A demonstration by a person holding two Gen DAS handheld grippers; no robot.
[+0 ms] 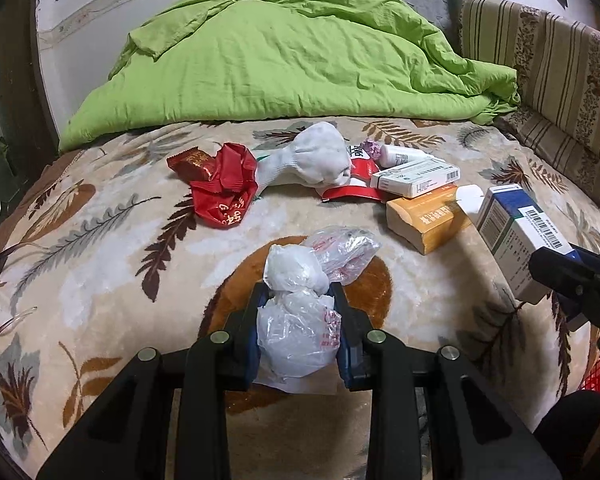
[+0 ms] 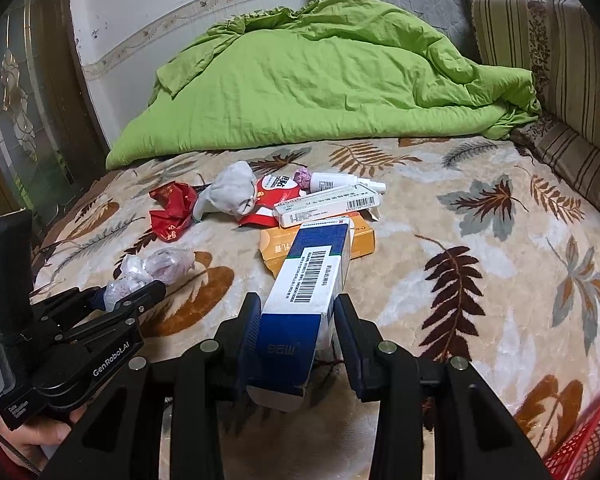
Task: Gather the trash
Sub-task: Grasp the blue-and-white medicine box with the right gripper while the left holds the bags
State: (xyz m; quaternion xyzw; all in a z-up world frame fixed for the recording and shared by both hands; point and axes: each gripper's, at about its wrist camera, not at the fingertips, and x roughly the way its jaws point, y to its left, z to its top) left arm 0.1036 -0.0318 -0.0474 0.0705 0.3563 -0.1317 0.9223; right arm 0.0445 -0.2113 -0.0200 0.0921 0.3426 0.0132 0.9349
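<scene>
Soft even indoor light, sharp centre, strong fisheye bending, dark vignetted corners.

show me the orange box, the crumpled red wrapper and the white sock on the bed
orange box (image 1: 424, 218), left wrist view, on its top face.
crumpled red wrapper (image 1: 224, 188), left wrist view, on its creased middle.
white sock (image 1: 320, 156), left wrist view, on its bunched foot end.

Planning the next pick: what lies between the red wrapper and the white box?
A white sock atop a red-white packet, between red wrapper and white box; left wrist view.

Black gripper (image 2: 297, 322) (blue jaws, silver screws)
</scene>
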